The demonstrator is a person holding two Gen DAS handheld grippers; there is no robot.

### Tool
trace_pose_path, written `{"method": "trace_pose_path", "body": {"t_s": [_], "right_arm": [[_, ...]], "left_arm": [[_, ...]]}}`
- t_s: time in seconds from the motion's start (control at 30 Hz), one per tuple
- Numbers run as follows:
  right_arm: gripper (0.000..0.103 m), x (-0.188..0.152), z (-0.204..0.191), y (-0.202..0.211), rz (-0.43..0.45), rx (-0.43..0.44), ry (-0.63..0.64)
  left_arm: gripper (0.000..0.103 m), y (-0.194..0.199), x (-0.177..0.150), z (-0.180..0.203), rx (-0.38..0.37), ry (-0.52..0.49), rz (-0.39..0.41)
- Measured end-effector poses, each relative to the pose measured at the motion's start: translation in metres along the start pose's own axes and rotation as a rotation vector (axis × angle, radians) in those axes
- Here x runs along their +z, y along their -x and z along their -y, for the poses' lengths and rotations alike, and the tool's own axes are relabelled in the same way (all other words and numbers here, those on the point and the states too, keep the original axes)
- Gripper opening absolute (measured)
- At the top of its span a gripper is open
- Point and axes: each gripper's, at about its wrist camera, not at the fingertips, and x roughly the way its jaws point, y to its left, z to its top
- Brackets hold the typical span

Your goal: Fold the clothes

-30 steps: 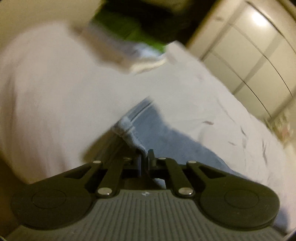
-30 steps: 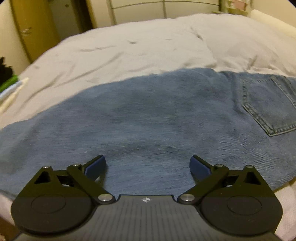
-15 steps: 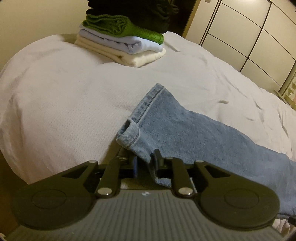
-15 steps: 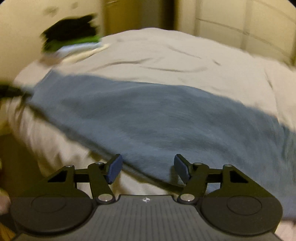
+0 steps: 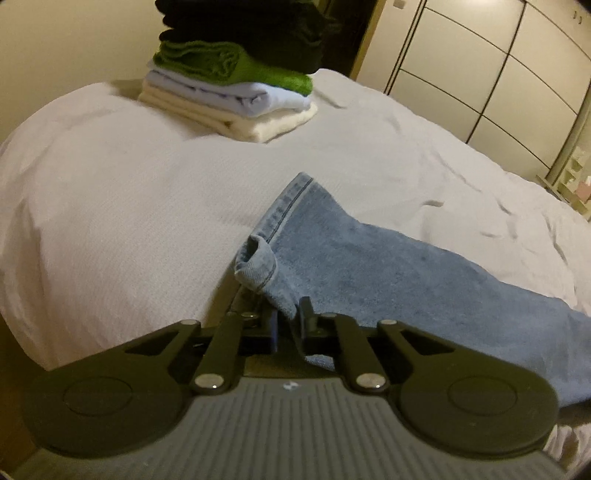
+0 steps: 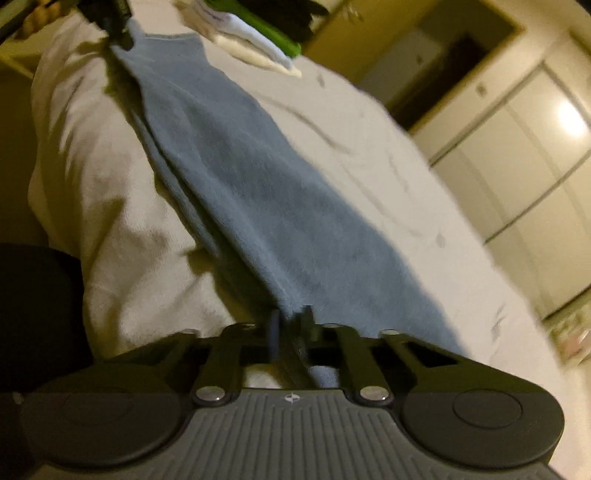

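A pair of blue jeans (image 5: 388, 266) lies stretched along the near edge of a white bed (image 5: 110, 206). My left gripper (image 5: 288, 319) is shut on the hem end of a jeans leg, where the cuff curls up. In the right wrist view the jeans (image 6: 266, 192) run away from me toward the left gripper (image 6: 118, 26) at the top left. My right gripper (image 6: 290, 328) is shut on the near edge of the jeans at the bed's side.
A stack of folded clothes (image 5: 229, 92), white, pale blue, green and black, sits at the far corner of the bed and shows in the right wrist view (image 6: 258, 40). Wardrobe doors (image 5: 498, 74) stand beyond the bed. A dark shape (image 6: 33, 302) is at the lower left.
My right gripper was open above the jeans; it swung to the bed's edge and closed on the denim. My left gripper stayed shut on the hem and its view steadied.
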Motion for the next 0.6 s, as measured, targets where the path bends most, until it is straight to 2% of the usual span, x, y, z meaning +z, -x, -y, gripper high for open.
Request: {"method": "trace_pose_path", "body": {"t_s": [0.1,0.2,0.4,0.5,0.6], "right_arm": [[0.0,0.002,0.002,0.009,0.034,-0.038,0.006],[0.0,-0.003,-0.001,0.001,0.006,-0.025,0.005],[0.0,-0.01,-0.008,-0.01,-0.033,-0.012,-0.006],[0.0,-0.009,-0.002,-0.01,-0.038,-0.021,-0.062],[0.0,-0.015,-0.001,-0.02,-0.065,0.022,-0.12]], "left_arm": [[0.007,0.0,-0.006,0.002,0.004,-0.03,0.008],[0.008,-0.004,-0.015,0.006,0.028,-0.069,0.012],[0.007,0.003,-0.014,0.007,0.027,-0.097,0.054],[0.01,0.006,-0.018,0.005,0.036,-0.083,0.044],[0.011,0.008,-0.021,0.003,0.046,-0.07,0.033]]}}
